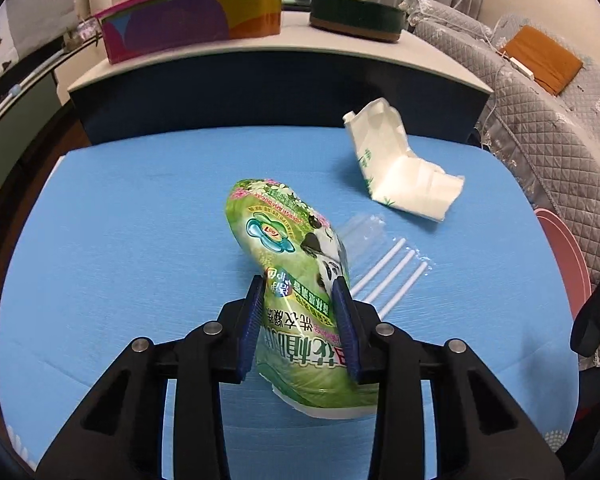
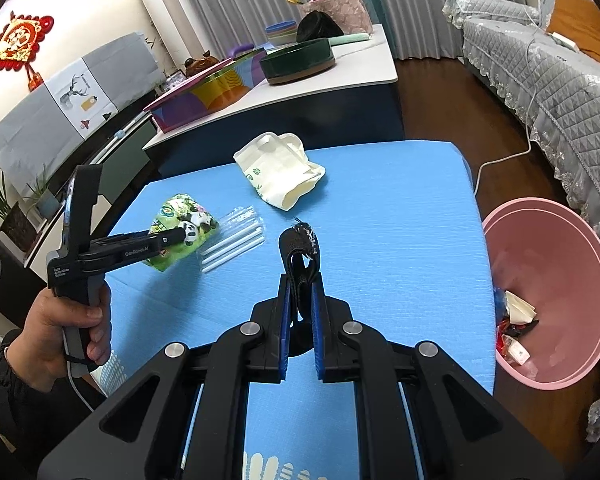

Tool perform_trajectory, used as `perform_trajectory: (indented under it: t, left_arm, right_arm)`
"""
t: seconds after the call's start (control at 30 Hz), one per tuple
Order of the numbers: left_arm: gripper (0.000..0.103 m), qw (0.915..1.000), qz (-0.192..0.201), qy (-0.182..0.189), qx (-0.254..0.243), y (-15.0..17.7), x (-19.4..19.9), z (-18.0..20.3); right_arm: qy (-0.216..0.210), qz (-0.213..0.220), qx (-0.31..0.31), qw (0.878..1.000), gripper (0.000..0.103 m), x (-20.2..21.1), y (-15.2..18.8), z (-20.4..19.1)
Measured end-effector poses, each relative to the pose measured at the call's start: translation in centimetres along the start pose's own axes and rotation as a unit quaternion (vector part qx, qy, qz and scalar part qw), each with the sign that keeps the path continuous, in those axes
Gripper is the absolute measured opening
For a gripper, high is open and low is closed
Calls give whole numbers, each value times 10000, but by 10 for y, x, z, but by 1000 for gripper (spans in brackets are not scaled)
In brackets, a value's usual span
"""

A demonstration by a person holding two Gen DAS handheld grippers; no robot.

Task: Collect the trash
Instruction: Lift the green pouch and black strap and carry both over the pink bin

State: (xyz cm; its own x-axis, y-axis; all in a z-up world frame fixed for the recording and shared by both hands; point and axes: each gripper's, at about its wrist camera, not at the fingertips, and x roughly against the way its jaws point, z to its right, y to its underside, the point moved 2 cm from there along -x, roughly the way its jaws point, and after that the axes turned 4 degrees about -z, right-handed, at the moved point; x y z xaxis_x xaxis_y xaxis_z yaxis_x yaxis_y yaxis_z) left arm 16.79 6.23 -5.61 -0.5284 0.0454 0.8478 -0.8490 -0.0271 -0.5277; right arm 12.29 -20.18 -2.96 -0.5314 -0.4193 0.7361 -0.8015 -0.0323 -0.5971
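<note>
Beside the blue mat's (image 2: pixel 400 220) right edge, on the floor, your pink basin (image 2: pixel 572 280) already holds a few scraps of wrappers and paper at its bottom. On the mat, a crumpled white paper bag (image 2: pixel 284 168) lies near the far edge, and a clear packet of white sticks (image 2: pixel 236 246) lies mid-mat; the right half of the mat toward the basin is bare. Your left gripper (image 1: pixel 300 300) pinches a green panda-print pouch (image 1: pixel 296 280) between its blue pads, lifted over the mat's middle. Your right gripper (image 2: pixel 300 300) is nearly closed on a black strap (image 2: pixel 300 256) that sticks up between its fingers.
</note>
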Motion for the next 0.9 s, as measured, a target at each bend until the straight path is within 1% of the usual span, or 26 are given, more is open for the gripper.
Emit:
perform_trajectory:
  t: [0.23, 0.6, 0.9]
  left_arm:
    - [27, 9997, 186, 94, -145, 0, 11, 10]
    - [27, 9972, 610, 328, -291, -3, 40, 36]
    - [27, 9952, 805, 428, -364, -1, 53, 56]
  right_arm:
    - [58, 48, -49, 10000, 10, 6, 2, 5]
    - [388, 256, 3, 9989, 10, 16, 4, 12]
    - [546, 430, 13, 9976, 10, 26, 3, 19]
